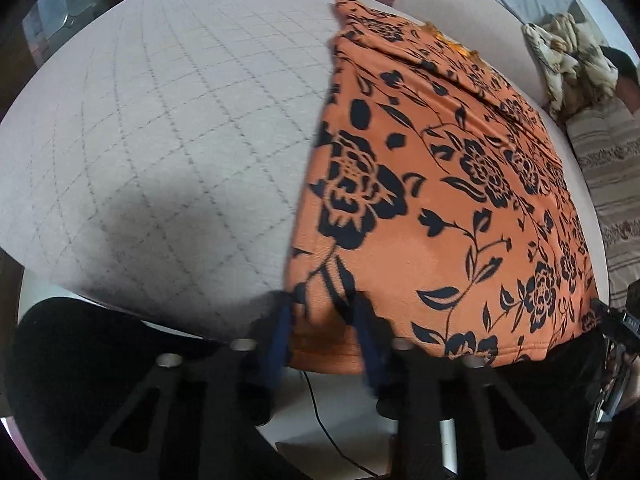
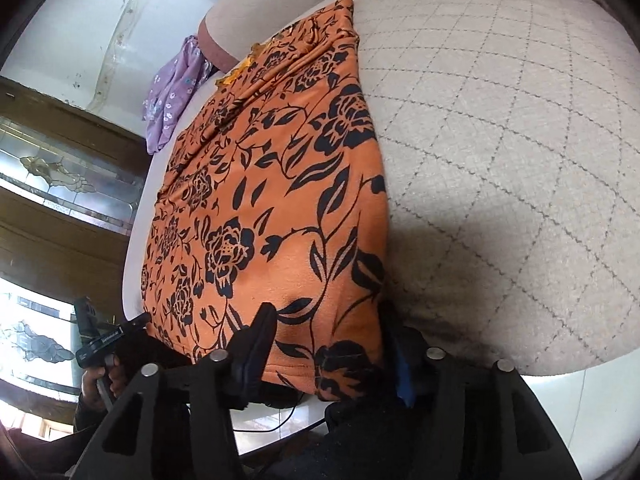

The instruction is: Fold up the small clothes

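An orange garment with a black flower print [image 1: 440, 184] lies flat on a quilted beige mattress [image 1: 168, 128]. Its near hem hangs over the mattress edge. My left gripper [image 1: 324, 312] is open, its blue fingers either side of the hem's left corner. In the right wrist view the same garment [image 2: 272, 184] stretches away, and my right gripper [image 2: 328, 320] is open astride the hem's right corner. The other gripper shows at the far edge of each view, the right one in the left wrist view [image 1: 608, 320] and the left one in the right wrist view [image 2: 108, 336].
A purple flowered garment [image 2: 176, 92] hangs off the mattress's far end. A crumpled cream cloth [image 1: 572, 60] and a striped pillow [image 1: 616, 184] lie to the right. A wooden cabinet with glass panes [image 2: 60, 184] stands beside the bed. A black cable [image 1: 320, 420] runs on the floor below.
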Action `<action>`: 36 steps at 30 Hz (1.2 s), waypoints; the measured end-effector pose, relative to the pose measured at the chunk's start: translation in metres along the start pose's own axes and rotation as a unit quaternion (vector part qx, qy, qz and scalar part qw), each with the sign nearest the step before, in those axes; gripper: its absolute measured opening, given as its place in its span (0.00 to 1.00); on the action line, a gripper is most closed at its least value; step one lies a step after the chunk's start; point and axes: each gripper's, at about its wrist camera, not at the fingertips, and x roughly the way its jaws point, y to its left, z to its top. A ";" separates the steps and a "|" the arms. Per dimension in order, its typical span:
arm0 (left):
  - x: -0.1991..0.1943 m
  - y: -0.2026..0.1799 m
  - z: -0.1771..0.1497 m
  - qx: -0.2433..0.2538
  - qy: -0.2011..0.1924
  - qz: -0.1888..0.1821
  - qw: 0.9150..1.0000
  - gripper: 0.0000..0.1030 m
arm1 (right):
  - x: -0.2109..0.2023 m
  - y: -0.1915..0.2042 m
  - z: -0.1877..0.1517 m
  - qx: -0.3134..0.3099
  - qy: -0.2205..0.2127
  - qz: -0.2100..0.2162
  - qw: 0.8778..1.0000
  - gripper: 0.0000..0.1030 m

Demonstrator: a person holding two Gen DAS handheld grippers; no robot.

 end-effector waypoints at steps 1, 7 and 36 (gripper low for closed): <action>-0.001 0.002 0.001 -0.004 0.003 -0.012 1.000 0.09 | 0.001 0.000 0.001 0.000 0.003 -0.001 1.000 0.55; -0.004 -0.002 0.003 -0.001 0.003 -0.004 1.000 0.09 | 0.003 0.006 0.002 -0.015 0.018 -0.029 0.999 0.42; -0.012 -0.004 0.022 -0.011 -0.047 -0.039 0.998 0.06 | -0.011 0.004 0.012 0.040 -0.031 0.040 0.998 0.10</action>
